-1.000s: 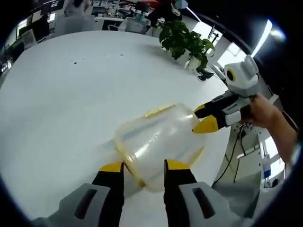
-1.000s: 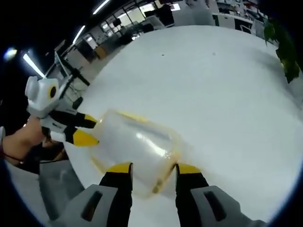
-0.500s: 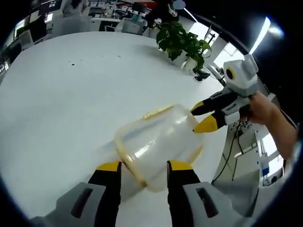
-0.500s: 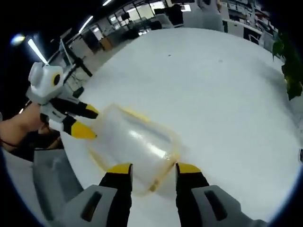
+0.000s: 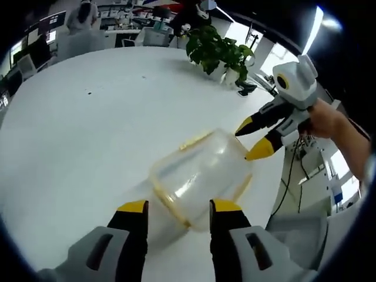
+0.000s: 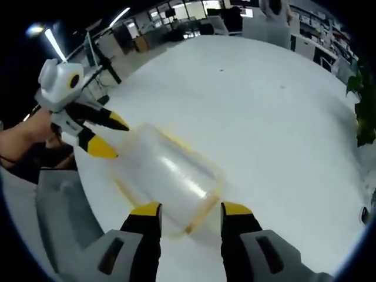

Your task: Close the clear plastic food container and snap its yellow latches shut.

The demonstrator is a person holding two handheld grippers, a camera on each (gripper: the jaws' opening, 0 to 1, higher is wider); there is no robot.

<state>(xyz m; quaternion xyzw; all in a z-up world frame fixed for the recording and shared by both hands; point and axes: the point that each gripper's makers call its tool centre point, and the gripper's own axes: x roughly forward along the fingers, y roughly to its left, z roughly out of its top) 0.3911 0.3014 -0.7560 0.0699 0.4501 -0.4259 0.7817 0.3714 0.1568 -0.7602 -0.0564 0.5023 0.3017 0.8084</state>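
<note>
Clear plastic food container — lid on, yellow latches, near the white tabletop's edge. Left gripper and right gripper — jaws parted wide, flanking opposite ends, holding nothing.

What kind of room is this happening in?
Probably an open-plan office: a big white table with a potted plant, and rows of desks with monitors and ceiling strip lights behind.
</note>
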